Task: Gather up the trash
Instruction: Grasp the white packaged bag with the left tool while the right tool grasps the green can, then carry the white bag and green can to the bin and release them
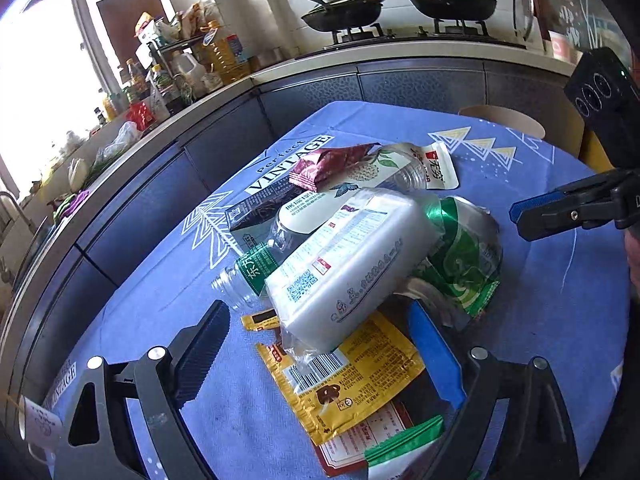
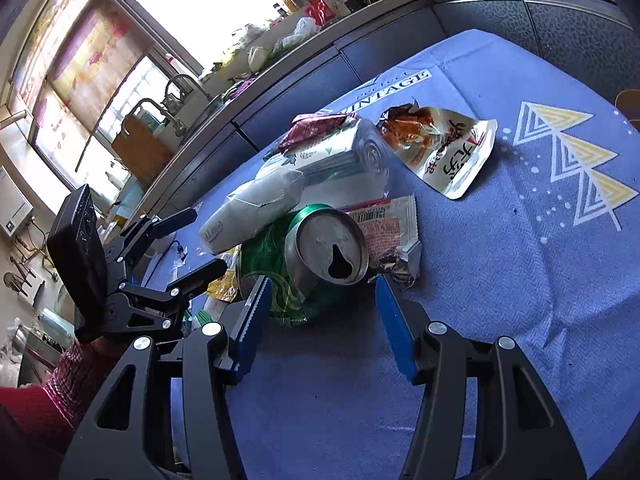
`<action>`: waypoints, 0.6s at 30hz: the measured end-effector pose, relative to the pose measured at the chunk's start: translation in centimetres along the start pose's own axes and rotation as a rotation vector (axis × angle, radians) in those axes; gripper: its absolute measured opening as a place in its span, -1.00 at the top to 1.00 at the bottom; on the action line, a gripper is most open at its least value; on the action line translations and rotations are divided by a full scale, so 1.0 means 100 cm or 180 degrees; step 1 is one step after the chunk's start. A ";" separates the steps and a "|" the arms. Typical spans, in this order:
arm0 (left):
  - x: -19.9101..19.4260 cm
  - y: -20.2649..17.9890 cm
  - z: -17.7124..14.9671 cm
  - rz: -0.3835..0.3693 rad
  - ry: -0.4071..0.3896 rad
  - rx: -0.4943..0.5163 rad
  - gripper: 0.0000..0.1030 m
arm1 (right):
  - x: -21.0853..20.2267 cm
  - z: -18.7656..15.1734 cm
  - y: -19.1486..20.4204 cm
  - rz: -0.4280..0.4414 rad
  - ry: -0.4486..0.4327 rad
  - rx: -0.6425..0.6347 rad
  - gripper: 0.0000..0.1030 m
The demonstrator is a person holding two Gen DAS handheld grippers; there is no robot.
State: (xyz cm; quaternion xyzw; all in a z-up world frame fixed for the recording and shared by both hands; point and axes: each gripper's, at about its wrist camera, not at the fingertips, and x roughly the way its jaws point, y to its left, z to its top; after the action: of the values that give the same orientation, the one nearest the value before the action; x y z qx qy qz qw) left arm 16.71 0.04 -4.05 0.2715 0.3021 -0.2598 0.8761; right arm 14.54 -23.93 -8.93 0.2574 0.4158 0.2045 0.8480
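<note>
A pile of trash lies on the blue tablecloth (image 1: 168, 292). A white plastic package (image 1: 344, 264) tops it, over a clear bottle (image 1: 248, 276), a crushed green can (image 1: 464, 256), a yellow wrapper (image 1: 352, 376) and a maroon packet (image 1: 328, 166). My left gripper (image 1: 320, 328) is open, its fingers either side of the white package's near end and the yellow wrapper. In the right wrist view the green can (image 2: 320, 248) lies on its side, open top facing me. My right gripper (image 2: 322, 300) is open just in front of the can. A white snack pouch (image 2: 444, 148) lies beyond.
A kitchen counter (image 1: 224, 92) with bottles and bags runs behind the table, with a stove and two woks (image 1: 344, 8). A sink and tap (image 2: 176, 92) sit under the window. A chair back (image 1: 504, 120) stands at the table's far side.
</note>
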 end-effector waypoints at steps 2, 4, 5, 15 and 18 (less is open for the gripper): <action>0.003 0.000 0.003 -0.0037 -0.0019 0.0107 -0.55 | 0.002 -0.006 -0.008 0.0095 0.0045 0.0235 -0.05; 0.006 0.000 0.005 -0.0122 -0.0052 0.0190 -0.39 | 0.007 -0.015 -0.016 0.0234 0.0101 0.0507 -0.05; 0.006 -0.002 0.006 -0.0158 -0.0070 0.0252 -0.32 | 0.010 -0.018 -0.019 0.0273 0.0123 0.0580 -0.05; 0.004 -0.006 0.009 -0.0304 -0.0137 0.0452 0.21 | 0.049 -0.024 -0.004 0.0437 0.0081 0.0720 0.59; -0.002 -0.001 0.010 -0.0280 -0.0161 0.0352 0.31 | 0.038 -0.024 0.006 0.0430 0.0028 0.0575 0.80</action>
State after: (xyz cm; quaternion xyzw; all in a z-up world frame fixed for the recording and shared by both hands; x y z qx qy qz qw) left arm 16.86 -0.64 -3.26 0.2993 0.2767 -0.3210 0.8549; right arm 14.68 -20.69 -12.16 0.3593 0.4180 0.2240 0.8037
